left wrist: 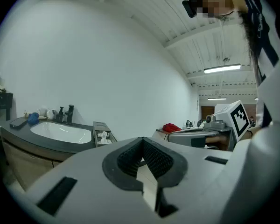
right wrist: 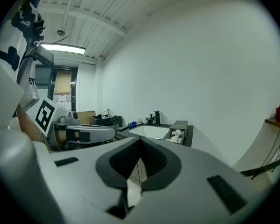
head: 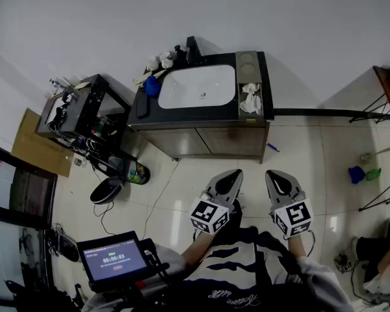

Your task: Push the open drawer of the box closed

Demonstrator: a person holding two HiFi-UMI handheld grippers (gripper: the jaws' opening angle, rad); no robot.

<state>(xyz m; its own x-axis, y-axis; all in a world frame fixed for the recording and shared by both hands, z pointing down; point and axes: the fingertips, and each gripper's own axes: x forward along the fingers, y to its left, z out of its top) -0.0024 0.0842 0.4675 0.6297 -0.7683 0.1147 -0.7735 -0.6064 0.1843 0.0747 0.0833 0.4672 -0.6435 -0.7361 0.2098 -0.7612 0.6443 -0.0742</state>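
Head view showed the person standing on the tiled floor [head: 182,194], well apart from a dark counter [head: 182,114] with a white sink [head: 198,86] set into it. The box [head: 248,62] lay on the counter just beside the sink, on its right. Its drawer [head: 264,96] was pulled out toward the counter's front edge, with some crumpled white things [head: 249,99] lying in it. Both tools were held close to the body and aimed that way. The left gripper [head: 231,175] had its jaws brought together on nothing, and so did the right gripper [head: 275,174]; each gripper view confirmed pads meeting with only floor and cabinet seen past them. The task looked not yet begun, with the approach as the step in hand. To do it well, the person would likely need to step up to the counter, keep one gripper shut as a blunt pusher, and set its tip squarely on the middle of the drawer's front face. The push should run straight along the drawer's slide toward the wall [head: 195,12]. An off-centre or slanted push could jam the drawer or skid the whole box, so the free gripper might steady the box.
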